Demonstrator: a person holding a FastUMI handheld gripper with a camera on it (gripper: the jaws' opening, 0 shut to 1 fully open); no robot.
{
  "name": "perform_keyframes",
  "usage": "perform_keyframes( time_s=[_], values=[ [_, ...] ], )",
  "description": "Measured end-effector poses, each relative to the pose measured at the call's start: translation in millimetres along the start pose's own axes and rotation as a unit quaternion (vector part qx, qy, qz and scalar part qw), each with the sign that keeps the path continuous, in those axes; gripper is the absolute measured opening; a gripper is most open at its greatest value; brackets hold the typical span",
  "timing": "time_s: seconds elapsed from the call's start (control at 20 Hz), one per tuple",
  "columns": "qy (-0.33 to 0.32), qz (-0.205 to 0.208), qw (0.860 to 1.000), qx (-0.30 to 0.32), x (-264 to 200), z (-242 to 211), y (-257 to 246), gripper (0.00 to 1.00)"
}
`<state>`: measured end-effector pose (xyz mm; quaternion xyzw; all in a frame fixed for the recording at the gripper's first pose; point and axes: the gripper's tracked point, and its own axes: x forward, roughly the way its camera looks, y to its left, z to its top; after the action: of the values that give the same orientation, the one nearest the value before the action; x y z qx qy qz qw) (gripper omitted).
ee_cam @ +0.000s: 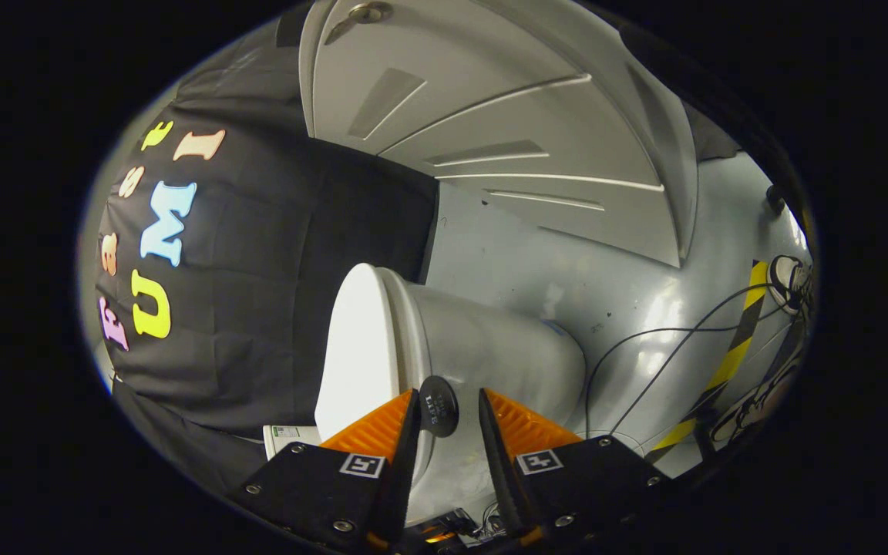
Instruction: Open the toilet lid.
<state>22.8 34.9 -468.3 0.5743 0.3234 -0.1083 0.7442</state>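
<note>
toilet (482, 347) base hidden behind gripper (448, 420) (fingers apart), small dark disc (438, 405) marking unreadable, door (490, 131) top cut off

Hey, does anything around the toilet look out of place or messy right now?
Nothing on the toilet looks damaged; its lid is intact. The open gripper frames a dark round knob. Loose black cables trail across the floor beside it, near yellow-black hazard tape.
</note>
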Motion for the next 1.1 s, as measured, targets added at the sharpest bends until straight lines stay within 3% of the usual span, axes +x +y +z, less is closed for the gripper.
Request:
perform_keyframes(
  time_s=[0.2, 0.4, 0.6, 0.75, 1.1],
  values=[
    [0.018, 0.013, 1.0, 0.013, 5, -8, -1, 0.47],
    [0.004, 0.02, 1.0, -0.001, 8, -4, 3, 0.24],
    [-0.004, 0.014, 1.0, 0.003, 5, -2, 8, 0.17],
    [-0.015, 0.003, 1.0, 0.006, 4, 1, 11, 0.03],
    [-0.042, -0.038, 0.997, -0.06, -5, 4, 21, 0.0]
  ],
)
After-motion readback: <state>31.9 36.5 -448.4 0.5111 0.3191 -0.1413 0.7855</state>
